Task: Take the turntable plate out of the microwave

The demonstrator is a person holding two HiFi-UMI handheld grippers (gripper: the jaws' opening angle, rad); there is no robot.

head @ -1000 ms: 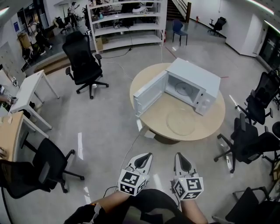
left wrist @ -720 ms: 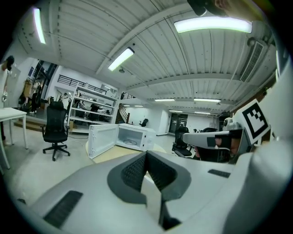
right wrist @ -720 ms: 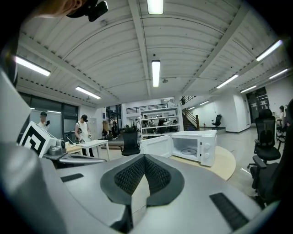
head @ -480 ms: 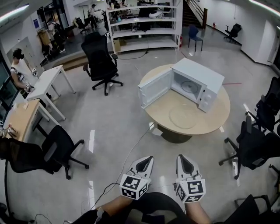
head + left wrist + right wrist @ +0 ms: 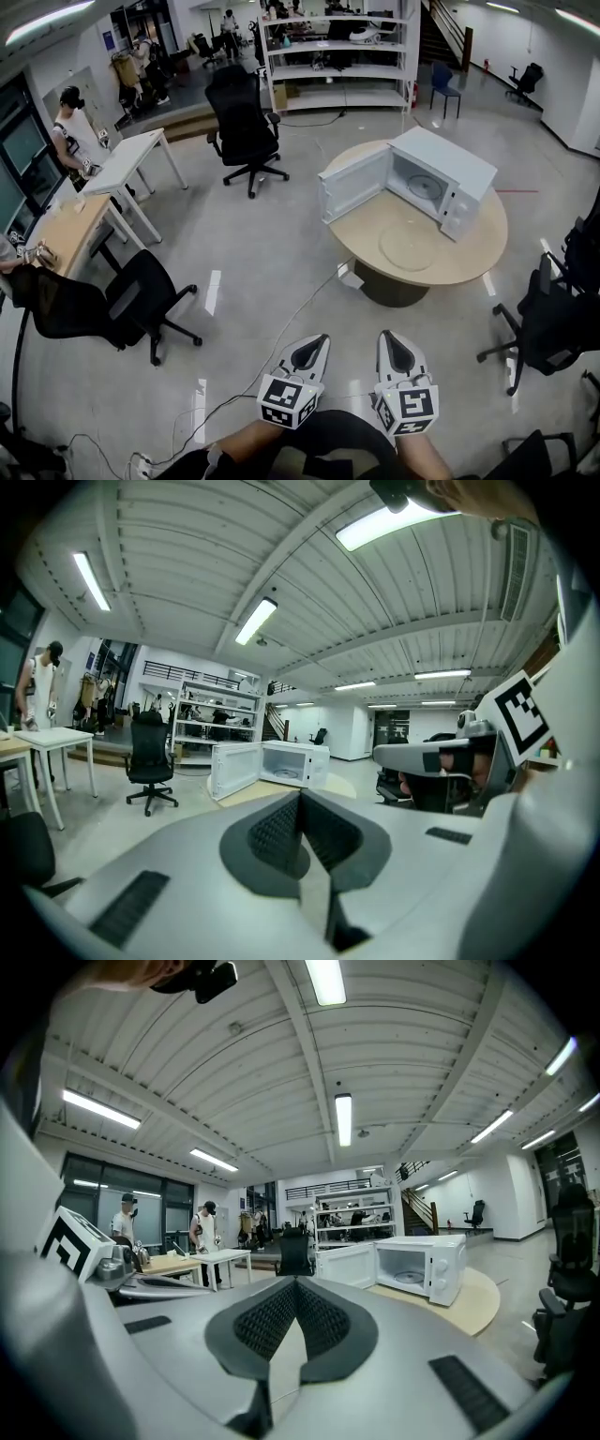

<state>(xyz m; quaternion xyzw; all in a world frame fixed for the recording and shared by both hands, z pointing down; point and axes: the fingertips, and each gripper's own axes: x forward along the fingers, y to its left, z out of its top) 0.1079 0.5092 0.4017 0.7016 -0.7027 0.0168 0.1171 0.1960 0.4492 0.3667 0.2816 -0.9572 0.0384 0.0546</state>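
Office floor ahead; left hand-held gripper (image 5: 312, 342) and right hand-held gripper (image 5: 390, 341) shut, empty; glass plate (image 5: 410, 248) flat on bench (image 5: 473, 267) by microwave (image 5: 448, 161), well ahead-right, nearer the right.

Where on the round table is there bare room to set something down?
The table is mostly bare across its near half, in front of the microwave; a faint round outline, perhaps a glass plate, lies mid-front. Barest: the strip between the open door and the near rim. The back is crowded by the microwave.
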